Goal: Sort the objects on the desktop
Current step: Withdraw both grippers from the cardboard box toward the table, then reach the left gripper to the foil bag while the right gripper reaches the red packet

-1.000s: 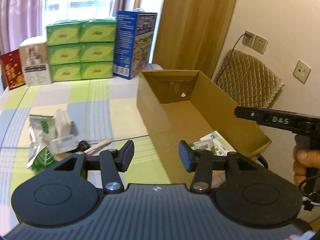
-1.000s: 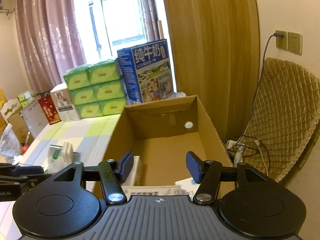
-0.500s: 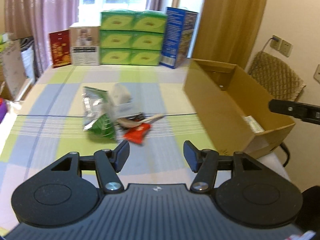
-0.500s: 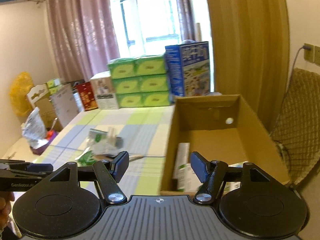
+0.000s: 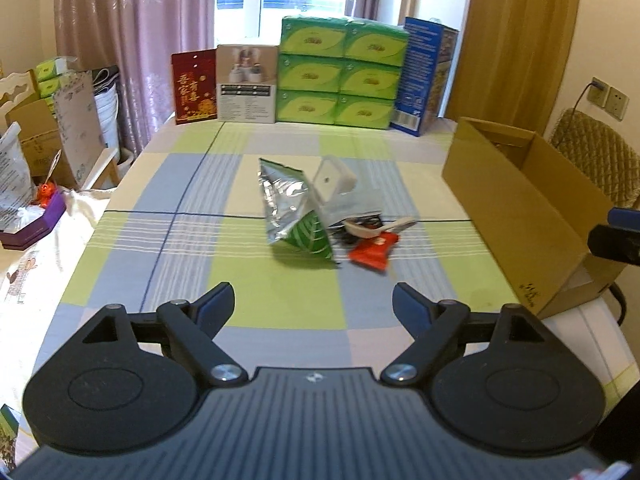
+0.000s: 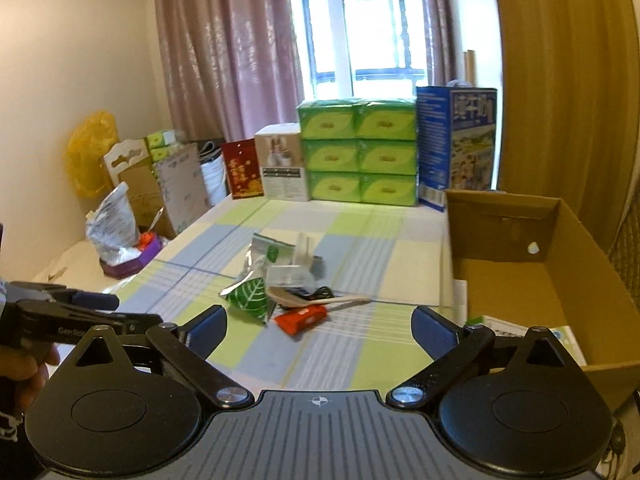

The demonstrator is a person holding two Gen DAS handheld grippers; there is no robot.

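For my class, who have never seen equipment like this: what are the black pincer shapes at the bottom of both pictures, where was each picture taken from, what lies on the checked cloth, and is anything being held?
There is no robot. A person holds a two-finger gripper in each hand, and a wide-angle camera on each looks forward along its fingers. One picture comes from the left gripper, the other from the right gripper. The right view also shows the left tool with the hand gripping it.

On the table lies a small heap: a silver and green foil pouch, a white container, a white spoon and a red packet. To the right stands an open cardboard box with some papers inside.

Both grippers are open and hold nothing.
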